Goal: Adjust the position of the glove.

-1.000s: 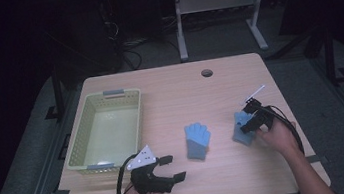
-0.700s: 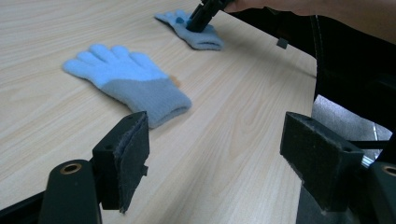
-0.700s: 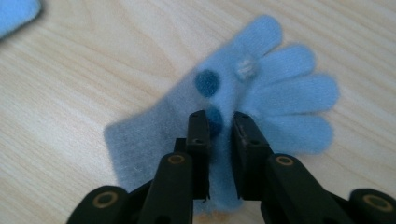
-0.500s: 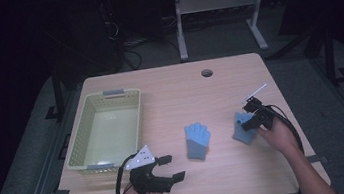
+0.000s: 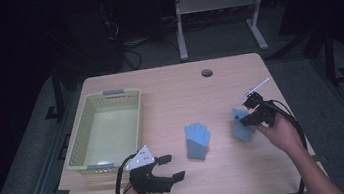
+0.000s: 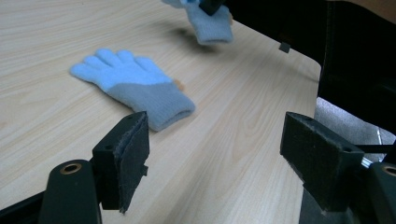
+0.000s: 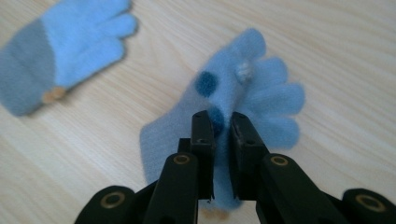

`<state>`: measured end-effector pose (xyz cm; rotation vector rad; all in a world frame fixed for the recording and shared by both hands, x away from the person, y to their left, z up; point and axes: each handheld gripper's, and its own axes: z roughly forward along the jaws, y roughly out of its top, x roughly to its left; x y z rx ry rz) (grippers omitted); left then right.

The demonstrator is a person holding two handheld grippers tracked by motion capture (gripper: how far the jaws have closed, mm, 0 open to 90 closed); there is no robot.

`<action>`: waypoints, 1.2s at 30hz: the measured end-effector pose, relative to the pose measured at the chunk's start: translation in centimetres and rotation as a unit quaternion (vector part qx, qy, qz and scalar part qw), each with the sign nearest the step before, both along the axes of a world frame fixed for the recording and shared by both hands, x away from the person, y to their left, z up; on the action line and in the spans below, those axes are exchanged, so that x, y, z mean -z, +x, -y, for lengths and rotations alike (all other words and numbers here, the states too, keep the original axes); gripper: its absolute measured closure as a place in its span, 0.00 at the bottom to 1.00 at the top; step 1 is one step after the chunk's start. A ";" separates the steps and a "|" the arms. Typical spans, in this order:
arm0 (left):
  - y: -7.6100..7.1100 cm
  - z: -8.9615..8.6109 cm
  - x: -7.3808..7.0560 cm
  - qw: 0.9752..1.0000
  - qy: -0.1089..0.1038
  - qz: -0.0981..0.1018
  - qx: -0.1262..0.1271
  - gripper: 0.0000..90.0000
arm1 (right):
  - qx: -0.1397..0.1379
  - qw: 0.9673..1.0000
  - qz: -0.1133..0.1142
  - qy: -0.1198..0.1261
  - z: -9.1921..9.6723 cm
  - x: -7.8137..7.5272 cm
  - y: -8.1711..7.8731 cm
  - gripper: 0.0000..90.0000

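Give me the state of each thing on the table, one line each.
Left gripper: jaws open, holding nothing.
Right gripper: jaws shut on the dotted glove.
Dotted glove: pinched, lifted off the table.
Plain glove: flat on the table, free.
Basket: upright, empty.

On the table [image 5: 173, 86], a basket [image 5: 106, 128] is sitting at nine o'clock, with one glove [image 5: 198, 140] lying flat near the centre. A second glove [image 5: 241, 127] is hanging at three o'clock in the right gripper [image 5: 247, 117]. The left gripper [image 5: 171, 167] is hovering at seven o'clock, just in front of the basket.
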<state>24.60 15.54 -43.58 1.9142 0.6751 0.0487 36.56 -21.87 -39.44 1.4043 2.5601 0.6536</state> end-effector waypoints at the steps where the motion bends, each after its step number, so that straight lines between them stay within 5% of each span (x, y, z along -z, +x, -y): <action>1: 0.0 0.0 0.0 1.000 0.001 0.000 0.001 0.26 | -0.004 1.000 0.005 0.004 -0.1 -0.2 -0.1 0.91; 12: 0.2 -0.3 0.0 1.000 -0.008 -0.001 -0.010 0.26 | -0.037 0.999 0.016 0.031 -3.1 -1.9 -0.3 0.91; 25: 0.3 -0.4 0.0 1.000 -0.007 -0.006 -0.008 0.26 | -0.096 0.994 0.014 0.041 -8.2 -2.1 -0.9 0.90; 36: 0.3 -0.1 0.1 1.000 0.009 -0.005 0.005 0.26 | -0.138 0.990 0.011 0.026 -12.6 -1.1 -1.1 0.90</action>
